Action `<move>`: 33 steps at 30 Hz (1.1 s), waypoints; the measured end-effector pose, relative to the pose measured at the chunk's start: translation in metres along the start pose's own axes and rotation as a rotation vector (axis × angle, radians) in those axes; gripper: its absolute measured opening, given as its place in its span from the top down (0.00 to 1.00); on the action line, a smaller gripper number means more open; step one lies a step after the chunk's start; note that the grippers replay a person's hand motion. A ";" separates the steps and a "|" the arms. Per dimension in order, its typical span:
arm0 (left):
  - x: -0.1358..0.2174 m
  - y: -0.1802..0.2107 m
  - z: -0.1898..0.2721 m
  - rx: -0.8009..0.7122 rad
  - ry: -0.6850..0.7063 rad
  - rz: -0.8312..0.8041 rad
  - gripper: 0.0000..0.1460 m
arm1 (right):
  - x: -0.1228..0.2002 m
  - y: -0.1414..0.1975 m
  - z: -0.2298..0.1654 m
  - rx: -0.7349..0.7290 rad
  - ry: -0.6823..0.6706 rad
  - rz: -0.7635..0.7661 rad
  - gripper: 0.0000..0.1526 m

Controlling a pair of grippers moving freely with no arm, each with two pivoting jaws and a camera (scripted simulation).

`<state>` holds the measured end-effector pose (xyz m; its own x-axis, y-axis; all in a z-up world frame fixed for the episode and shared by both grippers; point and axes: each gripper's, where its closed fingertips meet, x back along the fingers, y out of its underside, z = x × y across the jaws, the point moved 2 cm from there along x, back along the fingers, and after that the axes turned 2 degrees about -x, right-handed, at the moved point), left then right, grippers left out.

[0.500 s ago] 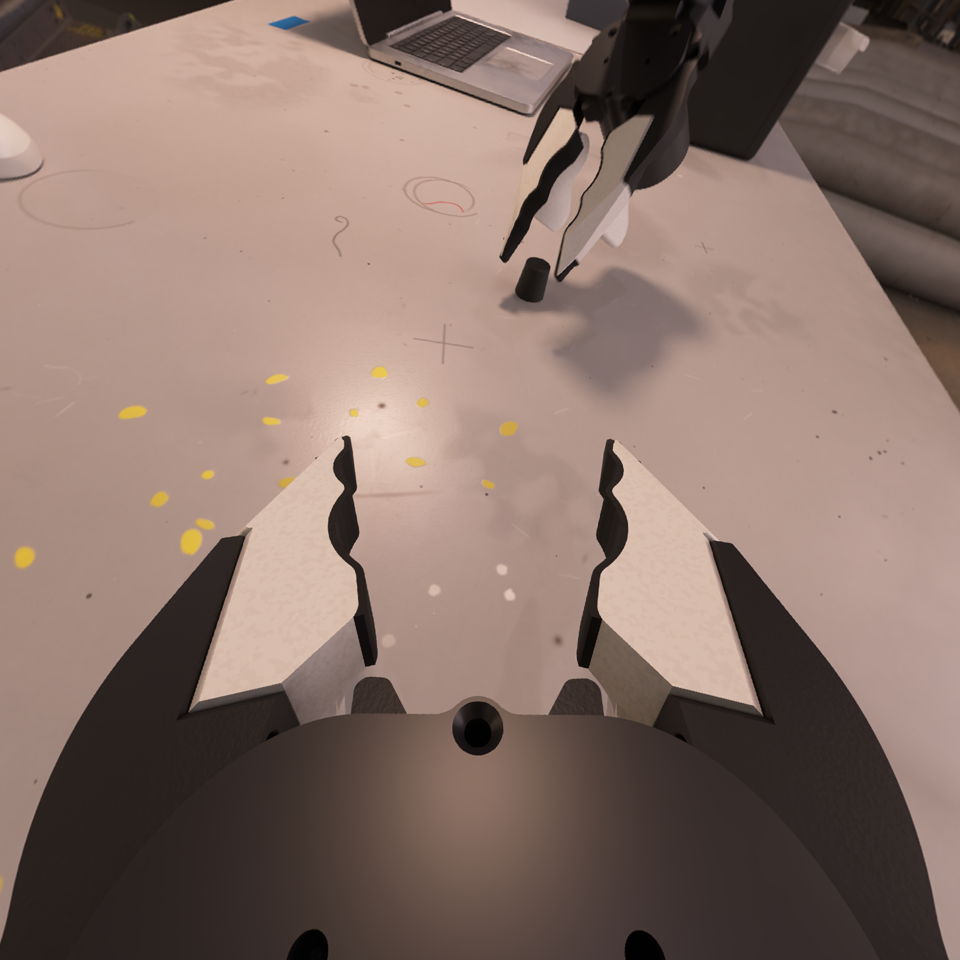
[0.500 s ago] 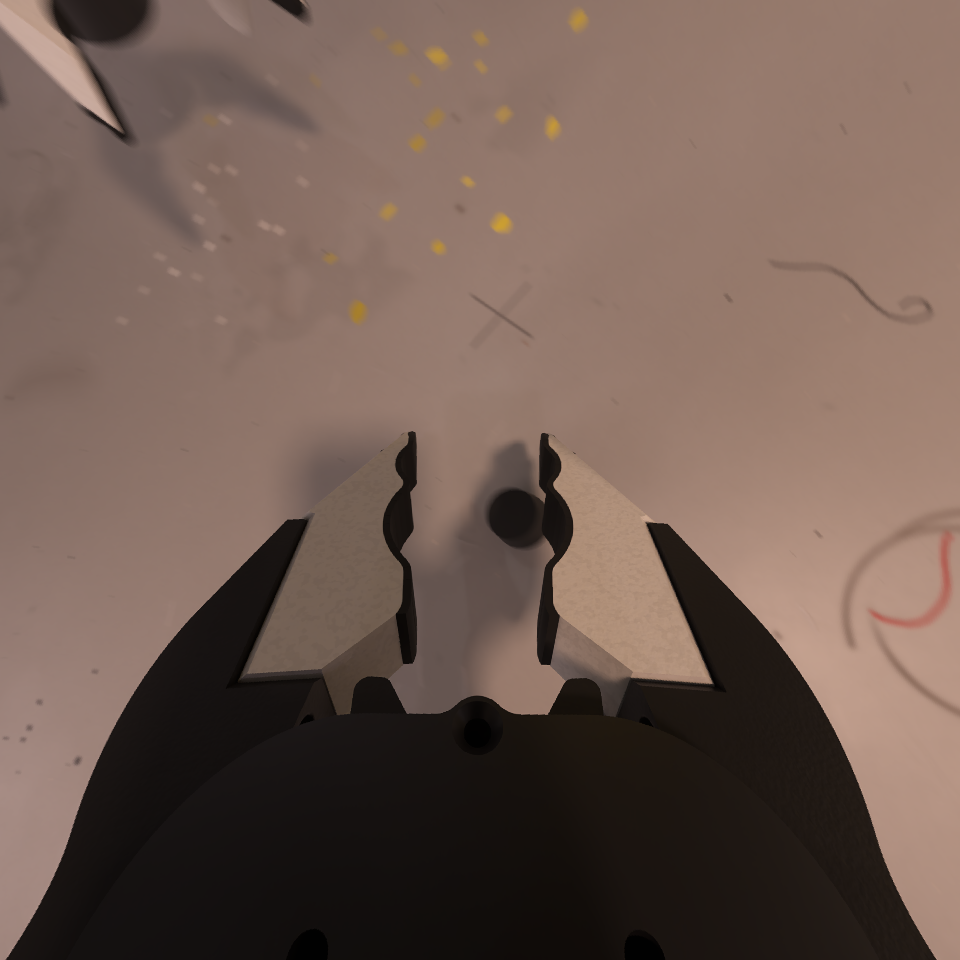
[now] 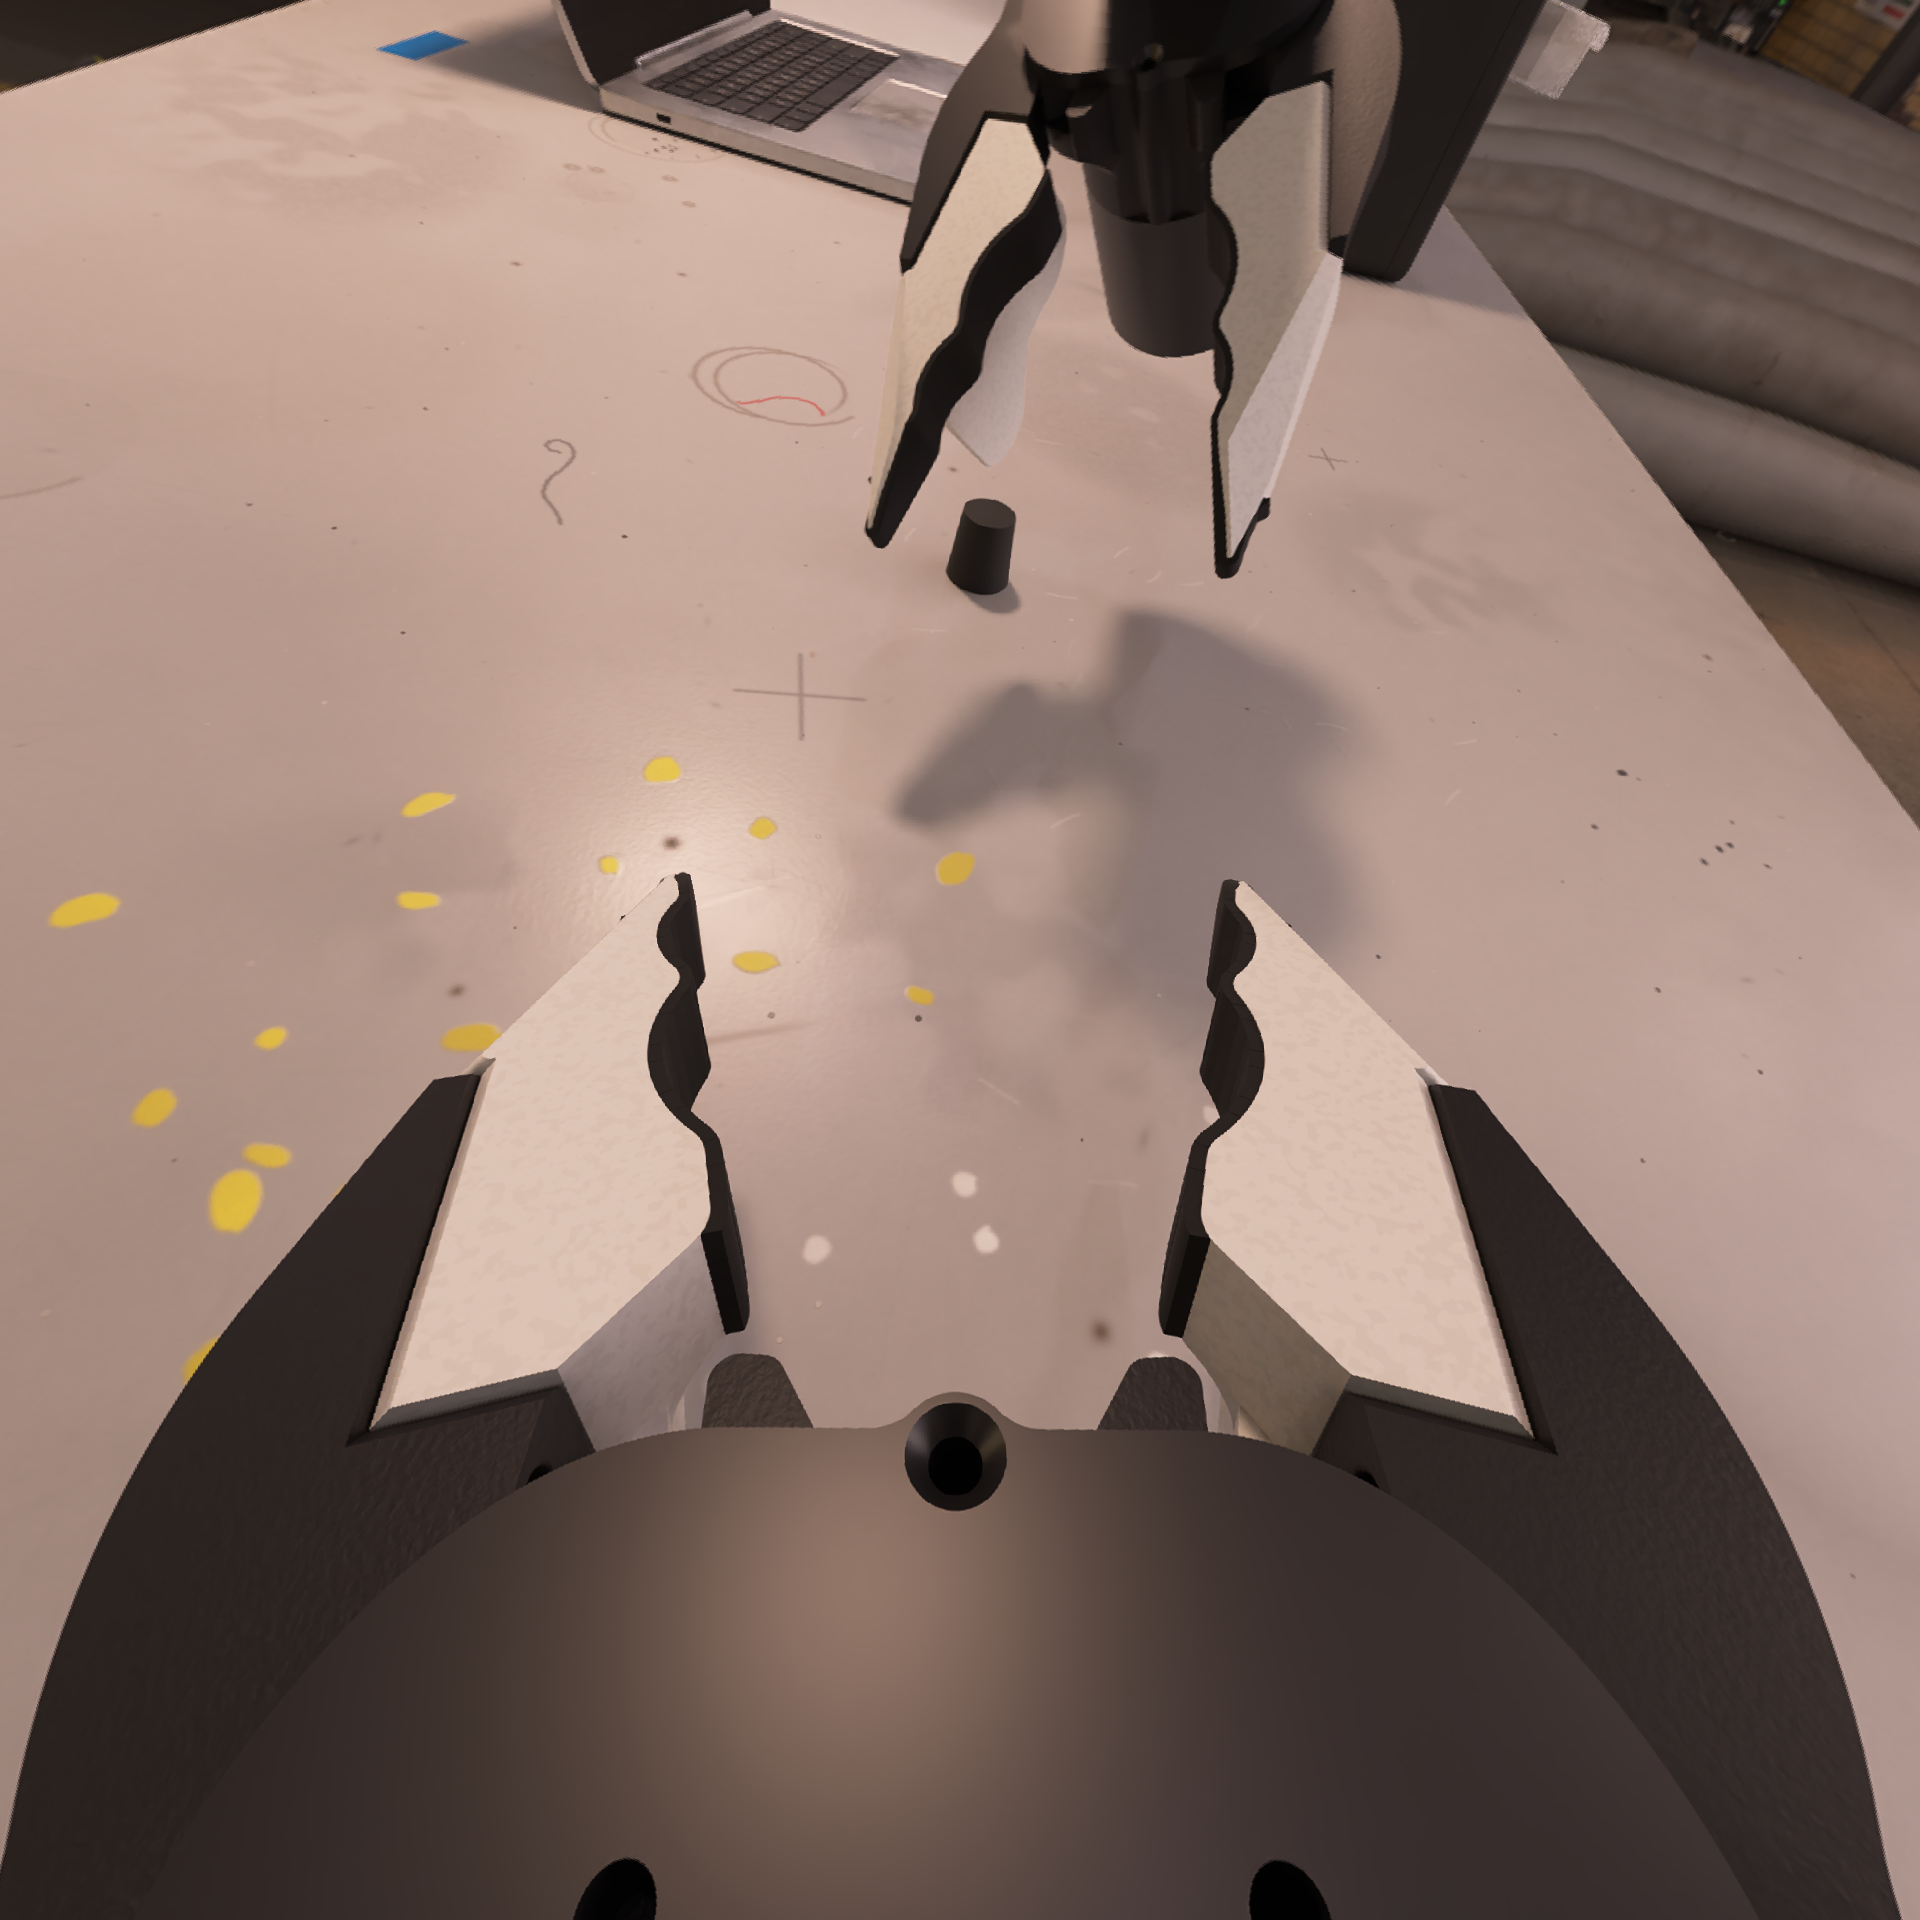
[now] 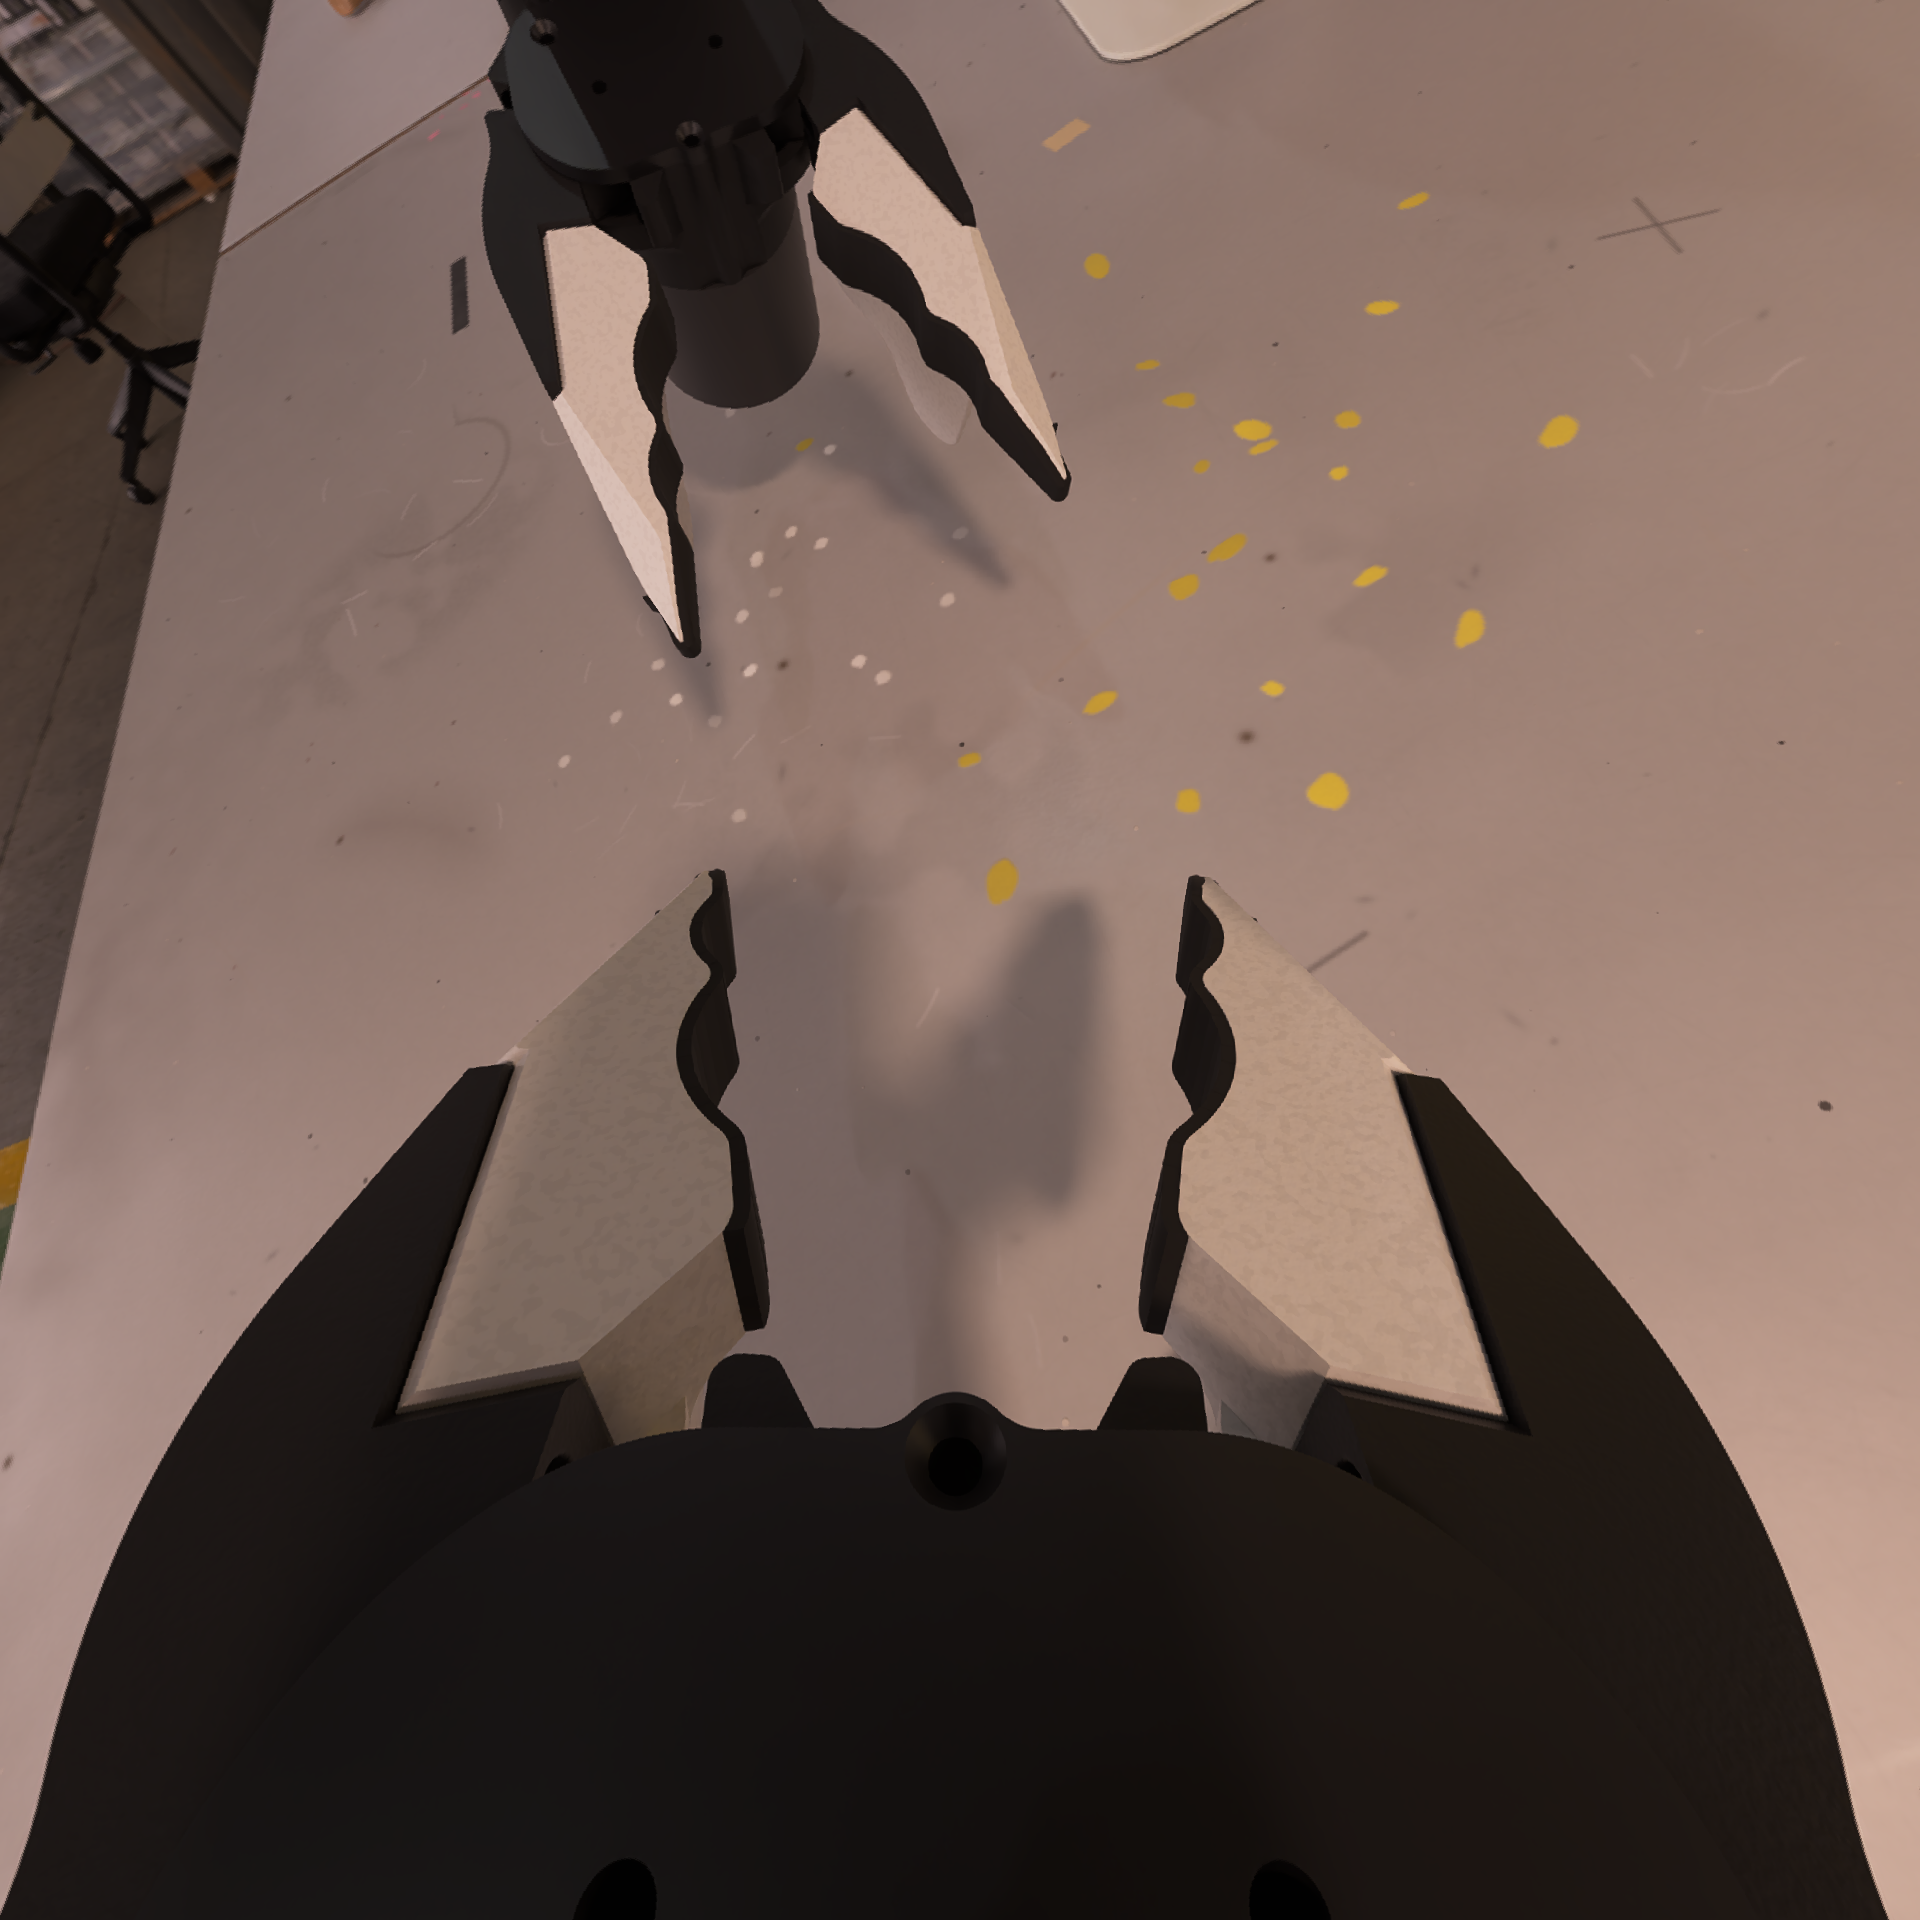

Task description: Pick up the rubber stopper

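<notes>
The rubber stopper [image 3: 982, 545] is a small black tapered plug standing upright on the pale table [image 3: 312, 623]. My right gripper [image 3: 1051, 551] hangs above and just behind it with its jaws wide apart. In the left wrist view the stopper shows between the two fingertips, nearer the left one, and nothing touches it. In the right wrist view my right gripper [image 4: 956, 881] is open and empty, and the stopper is out of sight there. My left gripper [image 3: 956, 885] is open and empty, well short of the stopper; it also shows in the right wrist view [image 4: 871, 566].
An open laptop [image 3: 769, 78] and a dark box [image 3: 1434, 135] stand at the far edge. The table's right edge [image 3: 1662, 499] runs close to the right gripper. Yellow paint spots [image 3: 83, 909] mark the surface. An office chair [image 4: 83, 281] stands off the table.
My right gripper has opened from a narrow gap beside the stopper to wide open, lifted and tilted up to face the left gripper. The stopper has left its view and still stands on the table.
</notes>
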<state>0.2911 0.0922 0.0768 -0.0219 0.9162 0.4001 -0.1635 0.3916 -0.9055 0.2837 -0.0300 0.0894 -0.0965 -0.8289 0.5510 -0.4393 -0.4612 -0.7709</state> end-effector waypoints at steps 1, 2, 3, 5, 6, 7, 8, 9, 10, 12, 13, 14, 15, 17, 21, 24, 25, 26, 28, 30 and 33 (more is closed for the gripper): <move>-0.001 0.000 0.001 0.001 0.003 0.001 0.33 | 0.000 0.000 0.000 -0.001 -0.011 -0.004 0.43; -0.001 0.000 0.002 0.001 0.006 -0.001 0.32 | -0.001 0.001 0.000 -0.004 -0.026 -0.009 0.43; -0.002 0.000 0.003 -0.001 0.003 -0.005 0.32 | -0.001 0.001 0.000 -0.004 -0.045 -0.014 0.42; -0.004 0.000 0.002 0.000 -0.008 -0.014 0.31 | -0.003 0.001 0.001 0.003 -0.078 -0.016 0.38; -0.005 -0.001 0.001 0.005 -0.012 -0.015 0.31 | -0.004 0.001 0.002 -0.001 -0.088 -0.015 0.37; -0.006 -0.001 0.001 0.012 -0.014 -0.015 0.31 | -0.005 0.001 0.003 -0.008 -0.098 -0.016 0.37; -0.007 -0.001 0.001 0.017 -0.013 -0.015 0.31 | -0.007 0.001 0.004 -0.014 -0.107 -0.021 0.37; -0.009 -0.001 0.001 0.021 -0.013 -0.016 0.30 | -0.009 0.002 0.005 -0.019 -0.116 -0.026 0.36; -0.009 0.000 0.001 0.022 -0.013 -0.018 0.30 | -0.011 0.003 0.005 -0.021 -0.126 -0.032 0.35; -0.011 0.001 0.001 0.022 -0.015 -0.028 0.30 | -0.016 0.005 0.006 -0.019 -0.142 -0.050 0.32; -0.011 0.002 0.002 0.020 -0.017 -0.035 0.29 | -0.018 0.006 0.006 -0.014 -0.148 -0.060 0.31; -0.012 0.003 0.002 0.017 -0.019 -0.044 0.29 | -0.020 0.006 0.006 -0.007 -0.152 -0.067 0.30; -0.013 0.004 0.002 0.014 -0.021 -0.053 0.29 | -0.022 0.007 0.006 -0.001 -0.157 -0.071 0.29; -0.014 0.005 0.002 0.004 -0.034 -0.060 0.29 | -0.023 0.006 0.006 0.006 -0.164 -0.074 0.27; -0.014 0.005 0.001 -0.066 -0.083 -0.084 0.29 | -0.024 0.005 0.008 0.071 -0.132 -0.070 0.27; -0.013 0.007 0.000 -0.146 -0.134 -0.105 0.29 | -0.026 0.004 0.008 0.152 -0.083 -0.059 0.26; -0.012 0.007 -0.001 -0.170 -0.151 -0.110 0.29 | -0.027 0.003 0.009 0.180 -0.067 -0.054 0.26; -0.011 0.008 -0.001 -0.188 -0.164 -0.116 0.29 | -0.028 0.002 0.009 0.203 -0.053 -0.049 0.26; -0.010 0.010 -0.003 -0.218 -0.190 -0.131 0.29 | -0.029 0.000 0.009 0.244 -0.031 -0.040 0.26; -0.009 0.010 -0.002 -0.258 -0.220 -0.136 0.29 | -0.031 0.000 0.010 0.289 -0.011 -0.037 0.26; -0.006 0.012 0.000 -0.271 -0.237 -0.136 0.30 | -0.031 0.001 0.009 0.325 0.002 -0.040 0.26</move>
<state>0.2894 0.0909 0.0638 -0.2511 0.8217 0.5117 0.0857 0.5454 -0.8338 0.2942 -0.0076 0.0690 -0.0870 -0.8075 0.5835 -0.1348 -0.5708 -0.8100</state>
